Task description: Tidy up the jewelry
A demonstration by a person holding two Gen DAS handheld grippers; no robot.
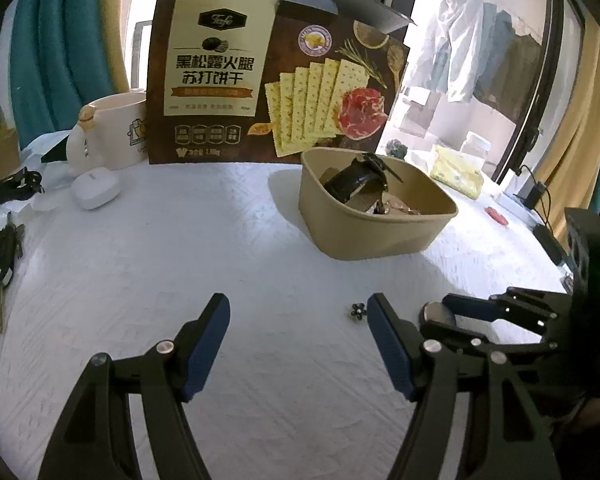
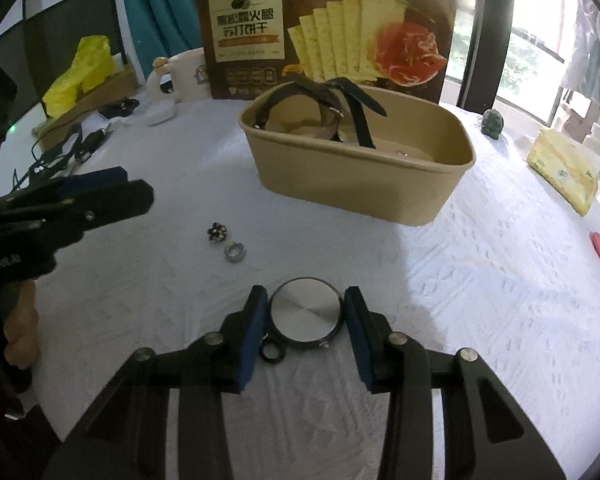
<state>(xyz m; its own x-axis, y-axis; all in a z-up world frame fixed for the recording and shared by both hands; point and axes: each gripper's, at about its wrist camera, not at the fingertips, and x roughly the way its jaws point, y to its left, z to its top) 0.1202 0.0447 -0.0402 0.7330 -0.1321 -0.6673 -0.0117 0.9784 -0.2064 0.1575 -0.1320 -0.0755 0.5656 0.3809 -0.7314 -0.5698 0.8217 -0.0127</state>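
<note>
**user1:** Right gripper (image 2: 305, 312) has its blue pads closed in on a round metal disc (image 2: 304, 314), one pad touching each side, down on the white tablecloth (image 2: 480, 300).

**user2:** and the left?

**user1:** Left gripper (image 1: 298, 322) is spread wide, holding nothing. Small flower-shaped piece (image 2: 218, 232) and a silver ring (image 2: 233, 251) lie just beside each other on the cloth. Beyond them sits a tan tray (image 2: 360, 184) holding a black strap (image 2: 356, 112).
</note>
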